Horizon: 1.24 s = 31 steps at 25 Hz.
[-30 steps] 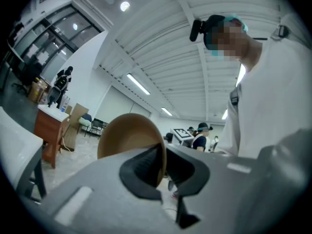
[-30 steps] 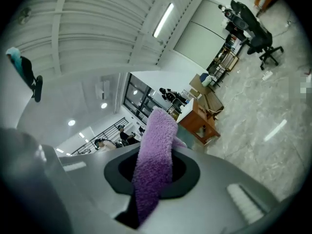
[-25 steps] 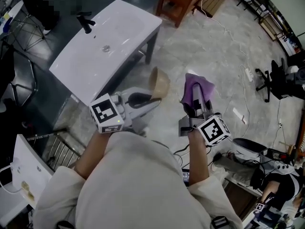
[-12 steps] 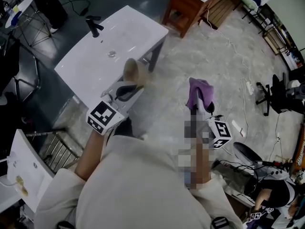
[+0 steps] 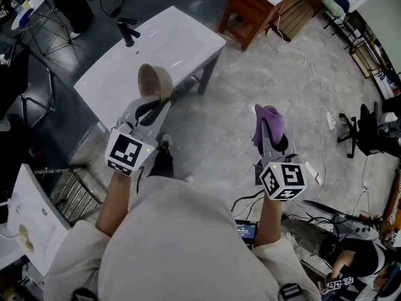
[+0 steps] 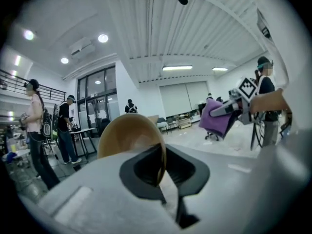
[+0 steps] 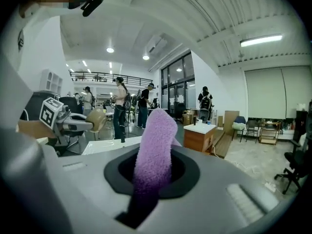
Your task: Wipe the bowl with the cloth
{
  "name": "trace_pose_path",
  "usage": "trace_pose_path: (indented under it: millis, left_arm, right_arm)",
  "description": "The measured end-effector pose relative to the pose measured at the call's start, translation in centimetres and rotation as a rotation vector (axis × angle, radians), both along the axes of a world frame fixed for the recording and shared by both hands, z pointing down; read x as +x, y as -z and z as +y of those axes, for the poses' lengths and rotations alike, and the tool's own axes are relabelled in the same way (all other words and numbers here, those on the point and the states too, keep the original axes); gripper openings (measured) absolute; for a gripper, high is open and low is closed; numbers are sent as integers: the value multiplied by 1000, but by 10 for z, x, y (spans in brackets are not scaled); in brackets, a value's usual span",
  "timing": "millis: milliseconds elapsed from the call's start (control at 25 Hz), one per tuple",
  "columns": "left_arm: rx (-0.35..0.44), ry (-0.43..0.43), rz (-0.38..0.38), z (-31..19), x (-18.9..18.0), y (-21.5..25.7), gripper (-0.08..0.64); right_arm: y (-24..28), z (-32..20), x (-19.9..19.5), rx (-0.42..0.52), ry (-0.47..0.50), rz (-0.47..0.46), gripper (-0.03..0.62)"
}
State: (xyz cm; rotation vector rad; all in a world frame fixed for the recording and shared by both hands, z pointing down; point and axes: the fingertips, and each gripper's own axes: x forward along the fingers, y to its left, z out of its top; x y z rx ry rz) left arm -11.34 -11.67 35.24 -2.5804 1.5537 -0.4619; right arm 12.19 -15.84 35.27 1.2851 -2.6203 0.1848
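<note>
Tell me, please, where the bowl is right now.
In the head view the bowl is upper left, clamped by its rim in the left claw, seen against the near edge of the white sink.

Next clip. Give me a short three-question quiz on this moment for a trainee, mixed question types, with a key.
1. True or false: the bowl is touching the cloth.
2. What is the right hand-held gripper shut on? A) a sponge B) the cloth C) a cup
3. Fill in: the left hand-held gripper grips the bowl by its ____.
Key: 1 false, they are held apart; 2 B; 3 rim.
</note>
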Motion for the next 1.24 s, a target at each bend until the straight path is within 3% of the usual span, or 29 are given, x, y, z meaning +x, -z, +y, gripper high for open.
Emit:
trace_pose_path:
  millis: [520, 1240]
  left_arm:
    - [-14, -10, -40, -12, 7, -7, 9]
    - [-48, -34, -29, -55, -4, -20, 9]
  right_arm:
    - [-7, -7, -35, -4, 124, 71, 43]
    - [-11, -52, -62, -20, 145, 85, 43]
